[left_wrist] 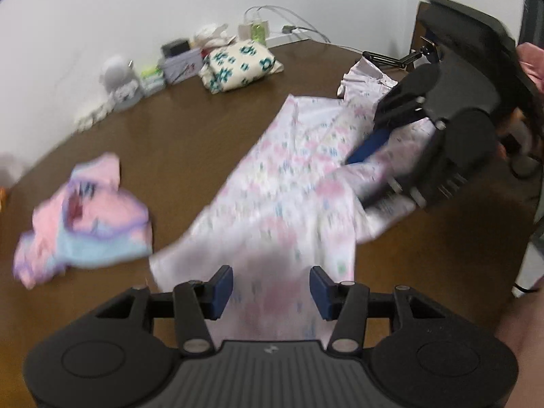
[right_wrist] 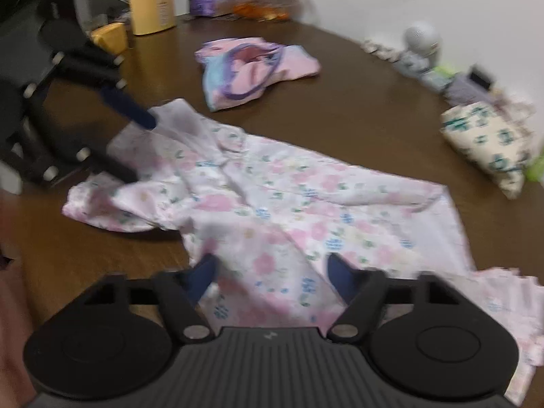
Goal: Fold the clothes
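Observation:
A white garment with pink and blue flowers [left_wrist: 289,187] lies spread and creased on the brown table [left_wrist: 170,136]. My left gripper [left_wrist: 271,289] hangs over its near end, blue pads wide apart, with flat fabric below the gap. In the right wrist view the left gripper [right_wrist: 141,151] straddles the garment's [right_wrist: 306,210] rumpled left corner without pinching it. My right gripper [right_wrist: 272,275] stands open over the near hem. From the left wrist view the right gripper [left_wrist: 357,183] reaches onto the cloth's right side, fingers apart.
A crumpled pink and light-blue garment [left_wrist: 85,217] [right_wrist: 251,68] lies apart on the table [right_wrist: 357,102]. A folded cream cloth with teal print [left_wrist: 238,64] [right_wrist: 486,139] sits near the wall among small clutter. A yellow bottle [right_wrist: 151,0] stands at the far edge.

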### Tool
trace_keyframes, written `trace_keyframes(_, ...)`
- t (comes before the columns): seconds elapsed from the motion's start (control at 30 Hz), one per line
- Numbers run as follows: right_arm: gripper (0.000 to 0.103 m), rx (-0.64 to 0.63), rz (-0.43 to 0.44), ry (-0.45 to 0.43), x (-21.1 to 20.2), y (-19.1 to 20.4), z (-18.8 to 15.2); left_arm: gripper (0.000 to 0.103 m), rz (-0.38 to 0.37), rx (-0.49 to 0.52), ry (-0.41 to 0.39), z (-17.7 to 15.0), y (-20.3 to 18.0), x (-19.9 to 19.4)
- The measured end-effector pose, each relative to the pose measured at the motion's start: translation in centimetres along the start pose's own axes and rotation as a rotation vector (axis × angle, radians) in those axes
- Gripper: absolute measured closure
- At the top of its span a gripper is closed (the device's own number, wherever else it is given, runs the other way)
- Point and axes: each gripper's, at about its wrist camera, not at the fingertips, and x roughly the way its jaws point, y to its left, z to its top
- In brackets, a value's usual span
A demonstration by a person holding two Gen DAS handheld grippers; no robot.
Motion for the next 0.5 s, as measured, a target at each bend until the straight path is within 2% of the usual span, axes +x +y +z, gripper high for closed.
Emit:
trace_keyframes(0.03,0.103,-0.015,0.010,-0.005,-0.3,0.3,0.1,0.053,-0.004,-0.014,0.000,-0.6,-0.1,-0.2)
trace_keyframes(0.1,0.102,-0.057,0.008,-0.027,-1.3,1.3,0.1,0.053,-0.003,-0.039,-0.009,-1.4,0.0,-0.4)
trace_keyframes(0.3,0.102,-0.136,0.082,-0.042,-6.7,5.5,-2.0,0.053,-0.037,-0.139,-0.073,-3.1,0.6,-1.6)
trace_keyframes(0.37,0.101,-0.115,0.133,0.009,-6.6,6.7,-3.4,0.053,-0.038,-0.153,-0.092,-3.5,0.6,-2.1)
trace_keyframes(0.43,0.084,-0.084,0.170,0.066,-6.1,7.8,-4.9,0.051,-0.031,-0.161,-0.109,-3.6,0.6,-2.7)
trace_keyframes(0.47,0.064,-0.065,0.168,0.071,-6.1,7.7,-5.3,0.051,-0.025,-0.167,-0.116,-3.6,0.5,-3.0)
trace_keyframes(0.5,0.058,-0.047,0.163,0.068,-6.3,7.6,-5.7,0.049,-0.020,-0.168,-0.122,-3.6,0.5,-3.2)
